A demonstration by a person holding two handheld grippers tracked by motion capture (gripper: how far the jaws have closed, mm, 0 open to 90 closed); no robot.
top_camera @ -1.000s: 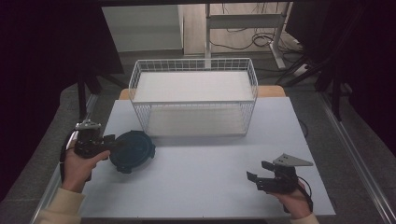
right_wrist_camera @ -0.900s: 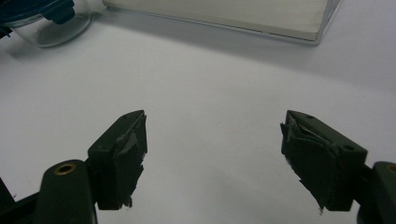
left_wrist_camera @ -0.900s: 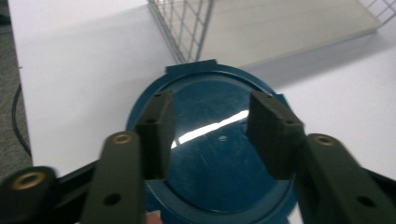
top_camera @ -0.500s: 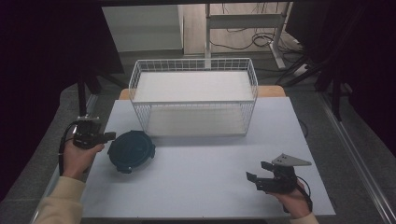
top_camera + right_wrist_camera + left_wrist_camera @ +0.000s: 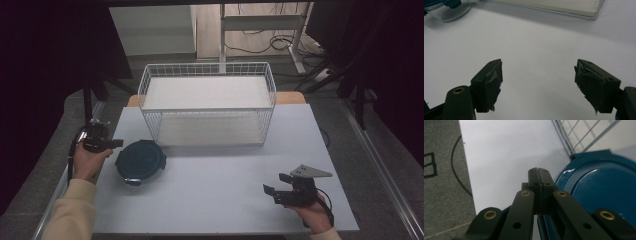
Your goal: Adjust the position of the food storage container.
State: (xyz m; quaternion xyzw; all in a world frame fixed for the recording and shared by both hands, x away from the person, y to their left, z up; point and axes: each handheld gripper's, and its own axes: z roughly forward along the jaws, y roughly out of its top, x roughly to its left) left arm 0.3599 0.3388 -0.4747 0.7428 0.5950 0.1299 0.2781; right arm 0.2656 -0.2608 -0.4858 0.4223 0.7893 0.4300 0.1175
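The left gripper has drawn back from the blue lid — fingers now shut, empty — right gripper open.

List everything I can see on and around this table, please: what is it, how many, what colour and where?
container: one, round, dark blue lid on a clear body, on the table's left part, in front of the basket's left corner.
wire basket: one, white, at the back middle of the table, with a pale flat liner inside.
table: one, pale grey-white top.
cables: several, dark, on the floor behind the table.
left gripper: one, black, jaws shut with nothing between them, just left of the container.
right gripper: one, black with a grey plate on top, jaws open over bare table at the front right.
hands: two, each holding a gripper; the left arm's sleeve is cream.
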